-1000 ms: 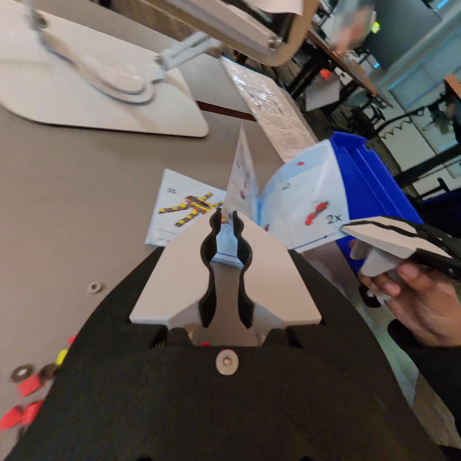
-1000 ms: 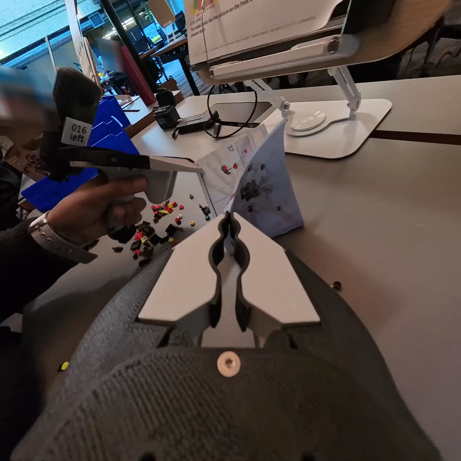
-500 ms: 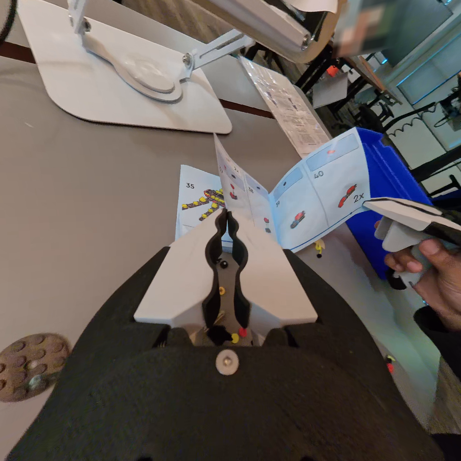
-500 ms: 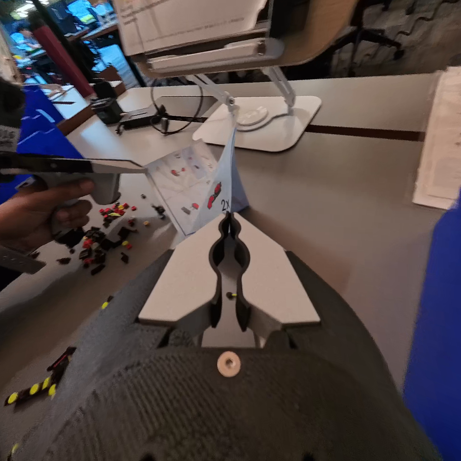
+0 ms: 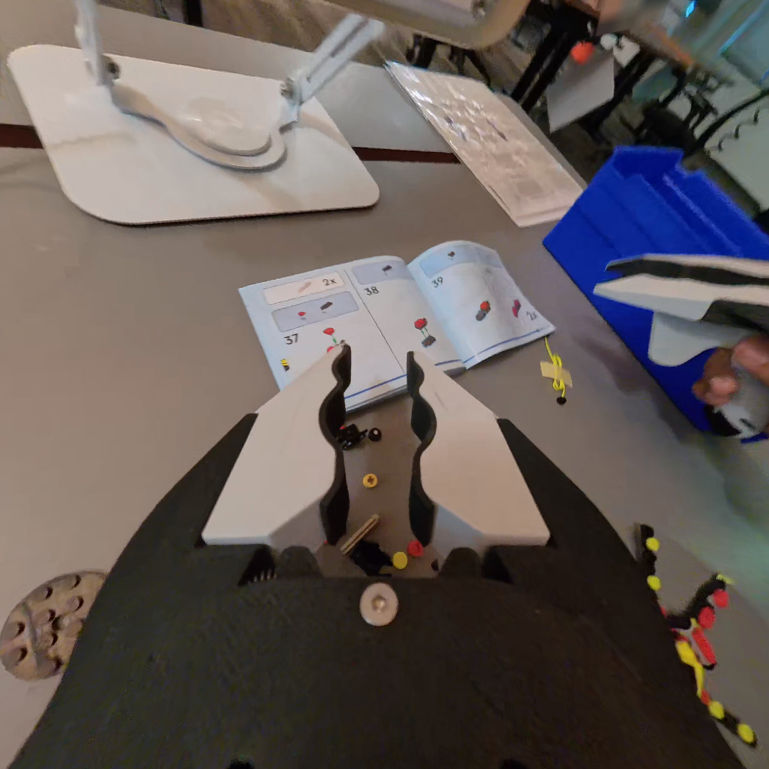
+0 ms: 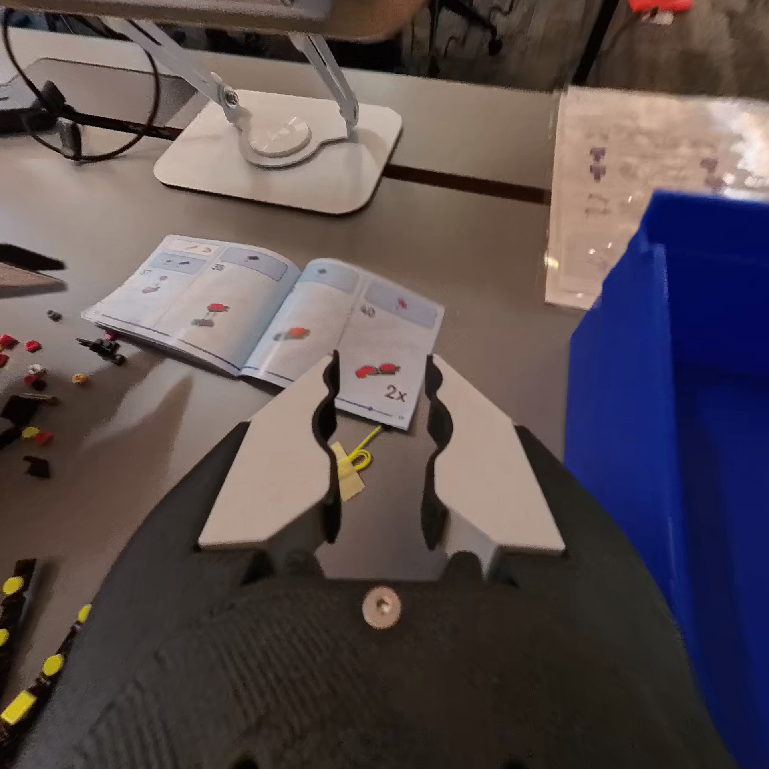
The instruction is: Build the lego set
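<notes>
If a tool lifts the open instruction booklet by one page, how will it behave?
The instruction booklet looks thin and stapled, so it would probably flop and hang from that page. Its right-hand pages already arch upward, so they may turn by themselves. It looks light; a push would likely slide it.

The left gripper (image 5: 376, 358) has matt pale-grey plastic fingers (image 5: 283, 466) with black rubbery inner pads and a finely ribbed, printed-looking black body fixed by a bright metal screw (image 5: 378, 603); between and just past the fingertips the table (image 5: 104, 353) is smooth matt grey. Ahead of the right gripper (image 6: 380, 362) lies the paper instruction booklet (image 6: 233, 308) with a faint sheen. Beyond it stands a smooth, satin white stand base (image 6: 291, 166), right of the fingers a glossy blue plastic bin (image 6: 686, 416), and farther off a shiny clear-plastic-covered sheet (image 6: 649, 174).
</notes>
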